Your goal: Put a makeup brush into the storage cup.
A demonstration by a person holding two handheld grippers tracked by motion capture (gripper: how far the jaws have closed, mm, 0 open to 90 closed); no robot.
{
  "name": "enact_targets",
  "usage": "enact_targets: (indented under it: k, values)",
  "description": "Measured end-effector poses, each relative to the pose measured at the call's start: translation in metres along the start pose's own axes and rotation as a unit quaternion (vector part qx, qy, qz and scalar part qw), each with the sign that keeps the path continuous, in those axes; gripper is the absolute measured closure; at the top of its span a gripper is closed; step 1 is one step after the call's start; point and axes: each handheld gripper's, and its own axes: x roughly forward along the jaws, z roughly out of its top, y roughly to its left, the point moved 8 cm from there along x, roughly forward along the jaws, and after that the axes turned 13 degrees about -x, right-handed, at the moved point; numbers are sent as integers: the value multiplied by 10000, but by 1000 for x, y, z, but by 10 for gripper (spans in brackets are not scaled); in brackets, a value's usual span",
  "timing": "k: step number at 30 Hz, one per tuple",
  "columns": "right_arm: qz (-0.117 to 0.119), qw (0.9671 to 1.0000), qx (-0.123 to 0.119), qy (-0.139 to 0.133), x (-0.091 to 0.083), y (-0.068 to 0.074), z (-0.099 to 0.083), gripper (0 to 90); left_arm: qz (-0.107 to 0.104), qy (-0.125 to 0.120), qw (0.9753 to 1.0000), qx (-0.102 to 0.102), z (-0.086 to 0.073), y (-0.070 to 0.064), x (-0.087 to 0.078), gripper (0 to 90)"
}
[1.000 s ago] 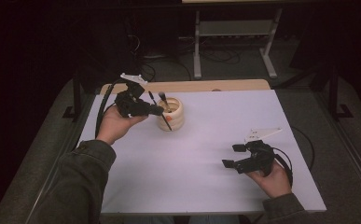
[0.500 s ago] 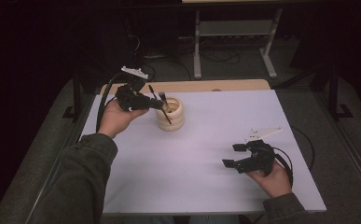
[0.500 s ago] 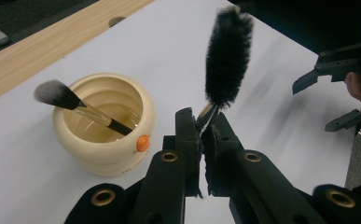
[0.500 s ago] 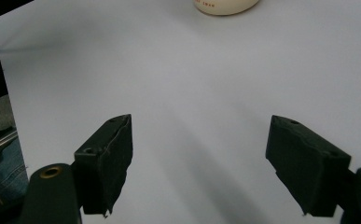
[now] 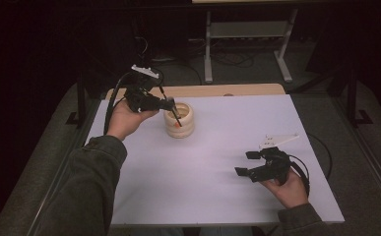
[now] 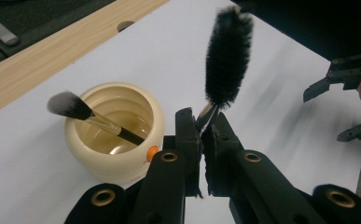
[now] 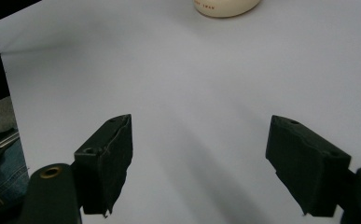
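While gripping the black bottle brush [image 6: 228, 56] by its thin stem, the left gripper [image 6: 203, 128] is keeping its fingers clamped together, bristles pointing beyond the fingertips, likely for dropping into the cream jar [image 6: 114, 130] just left of the fingers. That jar is holding a makeup brush [image 6: 89, 116]. The right gripper [image 7: 199, 154] is idling over the counter [image 7: 192, 79], fingers wide apart.

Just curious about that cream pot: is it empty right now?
No, the cream pot has a brush with a grey-tipped head leaning inside it, its bristles poking out over the rim.
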Motion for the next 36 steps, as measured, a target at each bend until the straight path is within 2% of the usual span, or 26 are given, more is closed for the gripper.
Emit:
enact_targets:
  k: [3,10,17,36]
  values:
    - [14,10000,5,6,0,0,0,221,34,-14,10000,-1,2,2,2,853]
    - [13,10000,-11,-29,-1,0,1,221,74,-166,9997,-144,13,7,2,853]
    - [11,10000,24,-47,-2,-1,1,219,161,-202,9993,-256,20,15,6,853]
    - [-1,10000,10,-79,-4,-3,1,218,536,-284,9968,-525,29,37,20,853]
